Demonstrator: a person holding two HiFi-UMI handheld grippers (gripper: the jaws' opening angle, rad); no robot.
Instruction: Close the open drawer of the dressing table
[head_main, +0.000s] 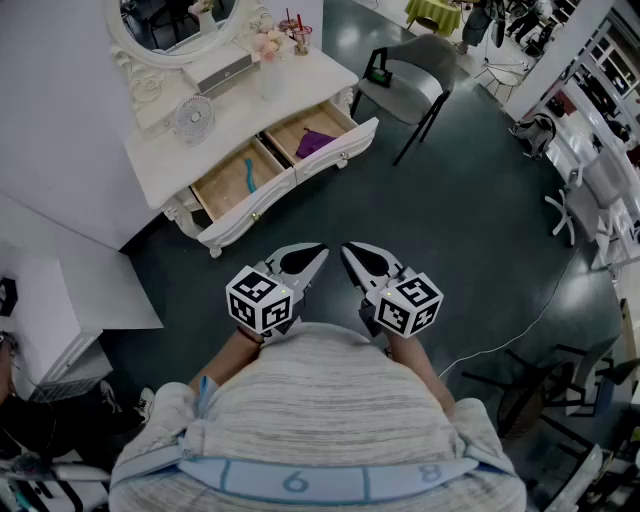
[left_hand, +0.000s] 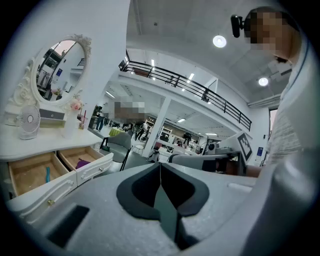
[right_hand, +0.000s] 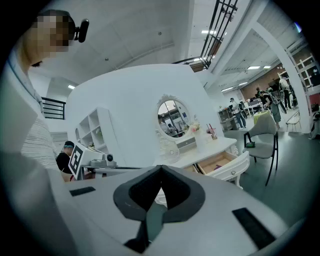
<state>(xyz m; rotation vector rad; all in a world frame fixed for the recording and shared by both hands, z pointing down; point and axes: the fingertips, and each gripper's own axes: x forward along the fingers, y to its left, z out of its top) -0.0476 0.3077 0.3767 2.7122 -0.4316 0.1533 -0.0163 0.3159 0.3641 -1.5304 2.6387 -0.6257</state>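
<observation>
The dressing table (head_main: 240, 112) stands against a white wall (head_main: 60, 90) on a dark, glossy floor (head_main: 450, 220). An oval mirror (head_main: 175, 25) rises along the tabletop's rear edge. A small fan (head_main: 194, 119) sits near the front edge, towards the left end in the head view.

Both drawers are pulled out from the front edge:
- Left drawer (head_main: 255, 210): contains a teal item (head_main: 249, 172).
- Right drawer (head_main: 340, 152): contains a purple item (head_main: 315, 143).

A grey chair (head_main: 410, 85) stands just beside the table's right end.

The left gripper (head_main: 320, 250) and right gripper (head_main: 348, 249) are side by side close to the person's body, well apart from the drawers. Each has its jaws pressed together with nothing between them.
</observation>
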